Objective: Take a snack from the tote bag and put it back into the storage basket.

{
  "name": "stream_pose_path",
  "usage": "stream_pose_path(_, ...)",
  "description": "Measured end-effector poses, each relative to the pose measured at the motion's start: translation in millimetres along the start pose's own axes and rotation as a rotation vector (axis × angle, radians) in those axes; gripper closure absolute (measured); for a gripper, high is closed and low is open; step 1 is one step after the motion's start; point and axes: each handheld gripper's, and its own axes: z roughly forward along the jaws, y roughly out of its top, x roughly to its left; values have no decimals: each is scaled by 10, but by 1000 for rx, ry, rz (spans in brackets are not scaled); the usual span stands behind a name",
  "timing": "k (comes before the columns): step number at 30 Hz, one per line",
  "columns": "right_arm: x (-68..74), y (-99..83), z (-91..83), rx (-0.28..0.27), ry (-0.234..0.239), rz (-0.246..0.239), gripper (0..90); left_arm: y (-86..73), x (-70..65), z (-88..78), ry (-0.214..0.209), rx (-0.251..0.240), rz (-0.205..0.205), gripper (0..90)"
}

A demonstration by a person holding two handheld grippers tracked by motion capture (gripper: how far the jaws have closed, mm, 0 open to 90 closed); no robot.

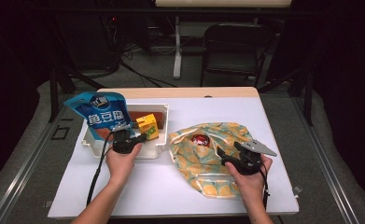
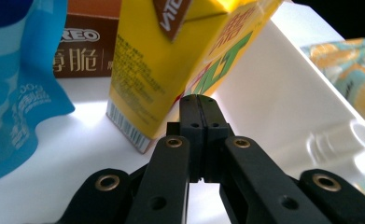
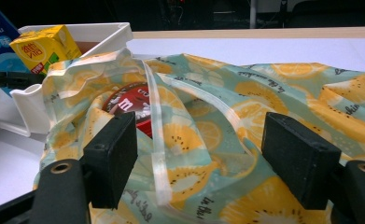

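Both forearms reach in over the white surface (image 1: 161, 186). The left hand-held gripper (image 2: 200, 105), jaws pressed together and empty, points at a glossy yellow drink carton (image 2: 166, 60) leaning inside the white plastic bin (image 1: 164, 140). The right hand-held gripper (image 3: 201, 158) stands wide open over the crumpled lemon-print zipper bag (image 3: 227, 135), which lies beside the bin with a red M&M's pack (image 3: 136, 107) inside its mouth.

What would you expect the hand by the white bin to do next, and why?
Probably open the left gripper and close it on the yellow carton. Its jaws are shut with nothing between them, their tips right at the carton in the white bin, while the right gripper stands open over the lemon-print bag.
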Motion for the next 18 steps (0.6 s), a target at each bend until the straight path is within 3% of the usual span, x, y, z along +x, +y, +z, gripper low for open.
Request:
stream_pose_path(5,-10,-7,-5,4,-4,4,267,62,15,42,13,-17,-10,900)
stream_pose_path(9,-21,-5,-8,-6,-3,7,268,46,69,37,19,-4,-2,900)
stream_pose_path(12,-24,-7,-9,-2,-8,8,269,45,148,-45,17,-21,-41,900)
stream_pose_path(18,-19,-8,0,-3,-9,7,270,35,247,-134,59,-60,-72,900)
